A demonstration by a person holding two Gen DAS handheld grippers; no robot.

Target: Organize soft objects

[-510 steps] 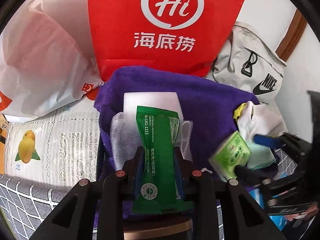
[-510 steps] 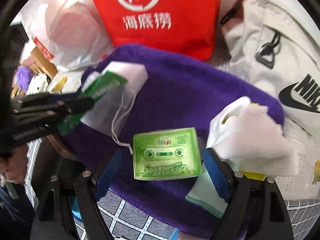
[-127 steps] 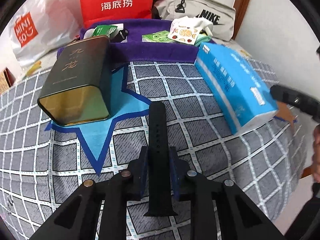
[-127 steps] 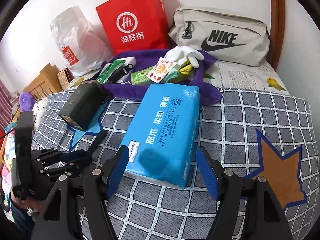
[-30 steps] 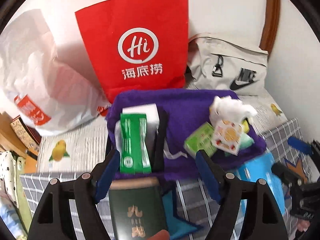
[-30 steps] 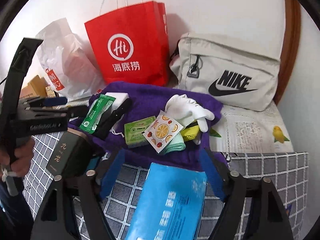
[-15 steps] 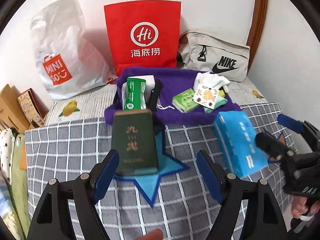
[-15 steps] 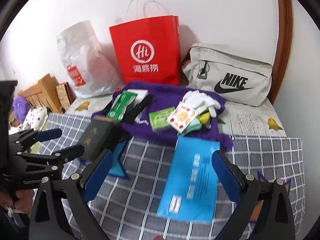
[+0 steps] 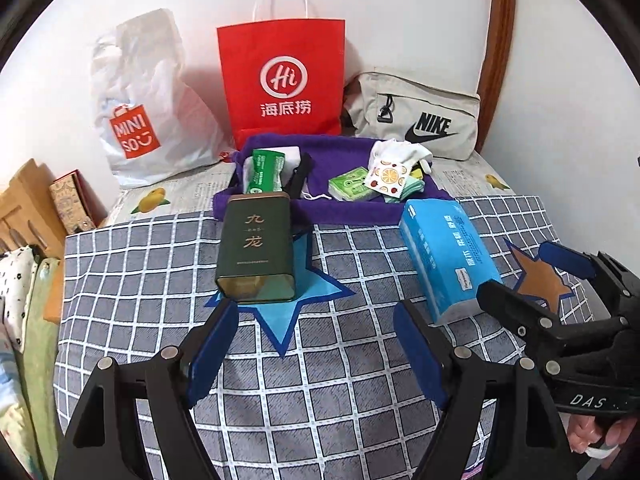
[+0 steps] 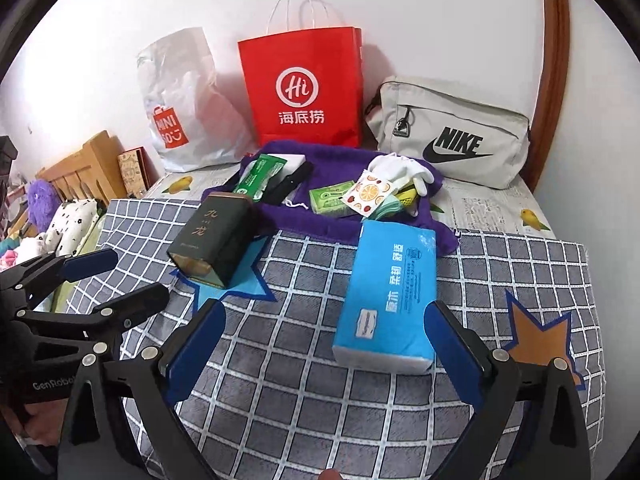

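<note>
Three bags stand against the wall: one red paper bag (image 9: 281, 80), one white plastic bag (image 9: 148, 100), one grey pouch (image 9: 416, 120). One dark green tin (image 9: 256, 246) and one blue tissue pack (image 9: 444, 252) lie on the checked bedspread (image 9: 320, 380). One purple towel (image 9: 340, 156) holds several small items.

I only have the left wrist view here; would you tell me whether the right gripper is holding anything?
Observer: No. Seen from its own camera, the right gripper is wide open and grips nothing; the blue tissue pack lies loose in front of it.
Operator: Thank you. Is anything soft off to my left, outside my picture?
Observer: Yes, a purple fluffy thing sits beside the wooden frame.
</note>
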